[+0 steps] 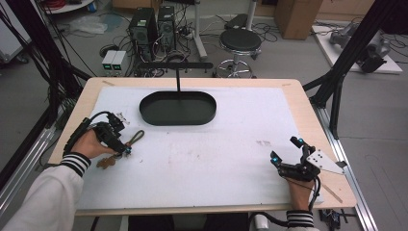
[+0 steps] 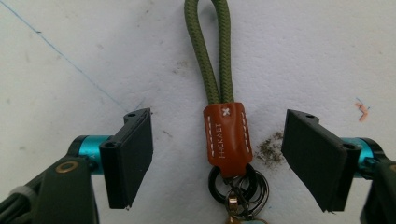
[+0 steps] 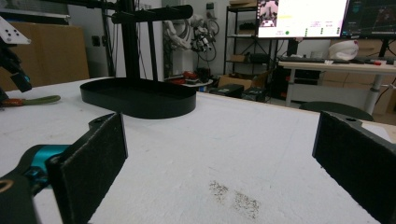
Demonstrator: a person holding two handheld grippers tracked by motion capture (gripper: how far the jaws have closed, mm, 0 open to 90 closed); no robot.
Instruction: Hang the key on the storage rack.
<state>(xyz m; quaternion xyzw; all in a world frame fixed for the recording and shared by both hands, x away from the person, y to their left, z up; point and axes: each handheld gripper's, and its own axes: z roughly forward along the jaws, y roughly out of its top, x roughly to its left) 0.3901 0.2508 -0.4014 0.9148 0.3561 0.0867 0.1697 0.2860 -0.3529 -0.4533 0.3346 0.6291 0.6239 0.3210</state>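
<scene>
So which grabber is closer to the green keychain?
Left. The left gripper is right over the keychain, its open jaws on either side of the orange leather tab. The right gripper sits open far across the table, nothing between its jaws.

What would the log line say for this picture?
left gripper: open, jaws either side of keychain | right gripper: open, holding nothing | tray: at the back of the table, nothing seen inside

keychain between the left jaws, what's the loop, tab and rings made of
Loop: olive woven cord, braid texture visible, likely nylon. Tab: smooth orange-brown leather by its look, with white stitching and stamped lettering. Rings: dark glossy metal, probably steel.
</scene>
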